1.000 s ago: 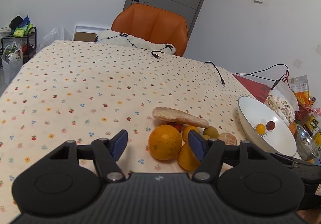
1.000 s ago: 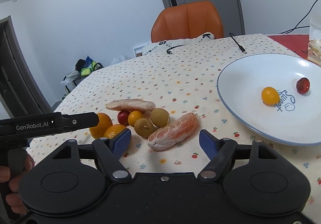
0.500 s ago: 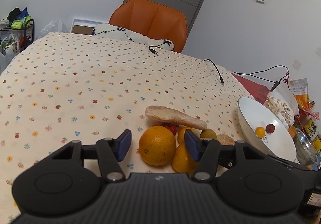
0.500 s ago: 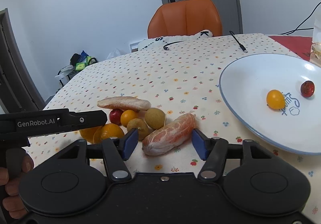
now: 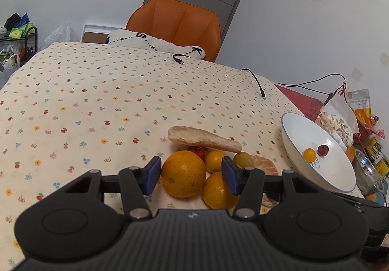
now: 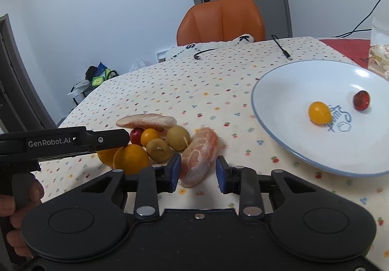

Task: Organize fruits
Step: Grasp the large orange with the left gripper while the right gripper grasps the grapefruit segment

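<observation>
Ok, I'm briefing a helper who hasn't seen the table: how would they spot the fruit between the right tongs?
On the floral tablecloth, left of the white blue-rimmed plate, lies a fruit cluster. At its plate-side edge, between the open right tongs, is the peeled pink citrus segment: long and skinless, unlike the round fruits beside it.

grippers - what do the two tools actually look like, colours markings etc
Both tools are matte black plastic: the left tool and the right tool each have two black fingers tipped with blue pads, silver pivot screws, round discs either side and a ribbed body. Seen from the right wrist, the left one's side reads "GenRobot.AI" in white. A bare hand grips its handle.
</observation>
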Motion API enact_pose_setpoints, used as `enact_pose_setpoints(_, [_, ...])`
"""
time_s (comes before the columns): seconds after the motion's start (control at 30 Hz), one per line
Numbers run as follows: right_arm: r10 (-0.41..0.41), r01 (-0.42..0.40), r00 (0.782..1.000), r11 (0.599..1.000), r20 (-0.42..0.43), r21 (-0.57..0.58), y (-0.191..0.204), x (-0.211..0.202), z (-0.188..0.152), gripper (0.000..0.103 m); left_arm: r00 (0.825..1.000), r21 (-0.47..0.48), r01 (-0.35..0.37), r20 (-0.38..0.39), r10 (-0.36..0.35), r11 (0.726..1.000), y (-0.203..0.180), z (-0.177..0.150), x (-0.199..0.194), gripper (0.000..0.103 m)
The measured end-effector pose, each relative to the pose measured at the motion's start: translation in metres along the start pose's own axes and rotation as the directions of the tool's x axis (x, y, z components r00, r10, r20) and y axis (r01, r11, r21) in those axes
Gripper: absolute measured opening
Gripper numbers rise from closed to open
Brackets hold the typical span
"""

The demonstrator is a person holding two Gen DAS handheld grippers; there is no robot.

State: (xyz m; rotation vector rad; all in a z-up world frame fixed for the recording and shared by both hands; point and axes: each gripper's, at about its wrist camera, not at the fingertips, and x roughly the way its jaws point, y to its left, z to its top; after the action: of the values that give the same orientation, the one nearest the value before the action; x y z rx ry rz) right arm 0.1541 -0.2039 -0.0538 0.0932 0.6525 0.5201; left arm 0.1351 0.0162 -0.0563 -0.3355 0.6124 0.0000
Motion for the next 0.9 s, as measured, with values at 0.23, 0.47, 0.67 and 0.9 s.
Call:
enact_pose_setpoints(0.23, [-0.02,0.02,1.0,1.0,-0.003,0.006,-0.008,-0.009,-0.002,0.03,1.0,-0.006,-0.005,0.004,0.005,1.0,0.008,-0.001,-0.002,0.037])
enact_pose_setpoints(0.47, [-0.025,0.025,1.0,1.0,-0.009,-0.002,-0.006,-0.005,0.0,0.04,1.0,-0.013,-0.019,0.001,0.019,1.0,0.014,-0.001,-0.01,0.036])
enact_pose_setpoints(0.67, [-0.031,0.031,0.999,0.999,-0.011,-0.022,0.001,0.004,0.001,0.043,0.999,-0.025,-0.04,0.008,0.04,0.999,0.023,0.0,-0.017,0.036])
enact_pose_setpoints(0.9, [-0.034,0.033,0.999,0.998,-0.013,-0.057,0.011,0.012,0.004,0.045,0.999,-0.034,-0.043,0.016,0.043,0.999,0.027,0.001,-0.022,0.036])
